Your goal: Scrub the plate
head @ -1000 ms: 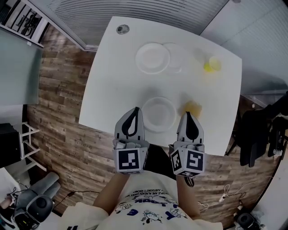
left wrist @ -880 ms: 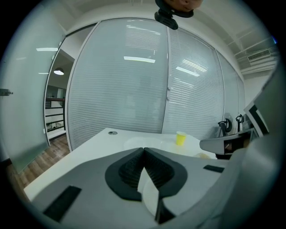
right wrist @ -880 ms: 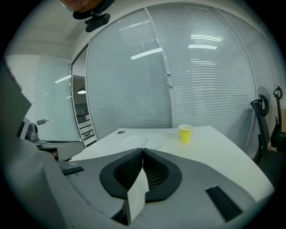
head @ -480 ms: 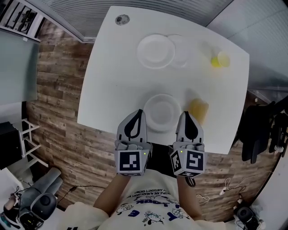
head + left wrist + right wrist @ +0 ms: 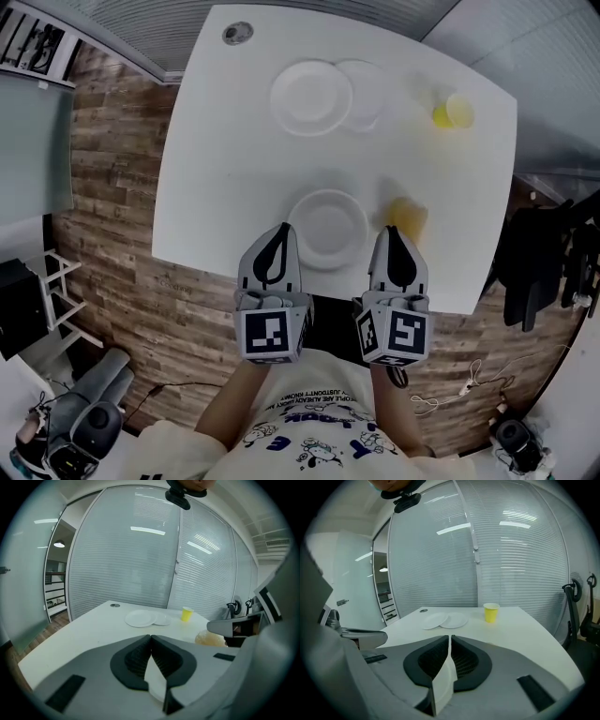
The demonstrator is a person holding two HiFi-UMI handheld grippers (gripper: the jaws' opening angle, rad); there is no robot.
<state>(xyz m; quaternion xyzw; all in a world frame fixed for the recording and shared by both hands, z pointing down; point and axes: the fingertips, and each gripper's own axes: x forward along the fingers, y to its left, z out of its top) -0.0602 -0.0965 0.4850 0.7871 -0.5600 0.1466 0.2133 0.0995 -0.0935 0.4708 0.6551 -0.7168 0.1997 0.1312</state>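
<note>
Two tongs, both clenched and empty, at the surface's [image 5: 216, 187] near edge.
Plate [image 5: 327, 228] lies just ahead, between left tongs [image 5: 277, 242] and right tongs [image 5: 395, 244]; the tan scrubber [image 5: 406, 217] sits beside it, nearest the right tongs.

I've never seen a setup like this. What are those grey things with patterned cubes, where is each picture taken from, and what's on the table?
A person holds a grey two-jaw gripper in each hand. One picture comes from a camera on their head, looking down; the other two from cameras riding on the left gripper and right gripper, looking along the jaws. Both are shut and seem to hold nothing. On the white table lie a round white plate near the person, two overlapping white plates beyond, a yellow cup, and a yellowish sponge-like pad beside the near plate.
</note>
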